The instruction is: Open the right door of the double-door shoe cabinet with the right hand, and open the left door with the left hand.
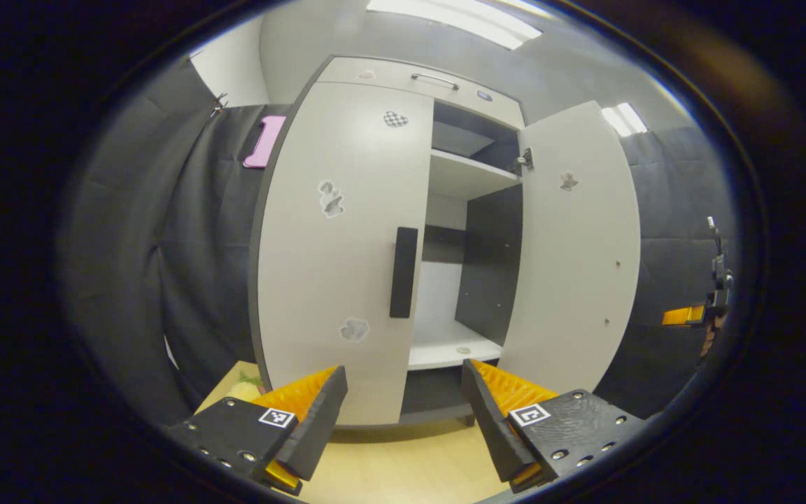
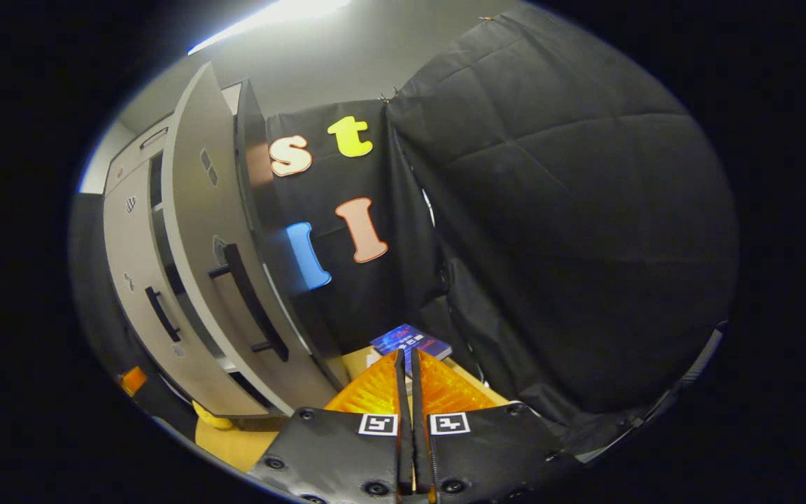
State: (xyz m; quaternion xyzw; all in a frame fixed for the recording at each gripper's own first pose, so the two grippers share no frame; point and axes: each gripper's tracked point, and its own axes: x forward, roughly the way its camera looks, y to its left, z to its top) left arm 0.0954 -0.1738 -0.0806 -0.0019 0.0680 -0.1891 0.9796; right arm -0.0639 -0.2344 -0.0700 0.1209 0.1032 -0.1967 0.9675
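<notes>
The pale grey shoe cabinet (image 1: 347,210) stands straight ahead in the left gripper view. Its left door (image 1: 333,280) is closed, with a black vertical handle (image 1: 403,271) at its inner edge. The right door (image 1: 574,245) is swung wide open, baring shelves (image 1: 469,175) inside. My left gripper (image 1: 403,381) is open, a short way in front of the left door and below its handle, touching nothing. In the right gripper view the open right door (image 2: 200,231) and its black handle (image 2: 252,301) lie to the left. My right gripper (image 2: 406,364) is shut on nothing, apart from the door.
The cabinet rests on a light wooden surface (image 1: 403,462). A top drawer with a metal handle (image 1: 435,79) sits above the doors. A blue book (image 2: 410,341) lies on the wood ahead of the right gripper. Black cloth walls close in on both sides.
</notes>
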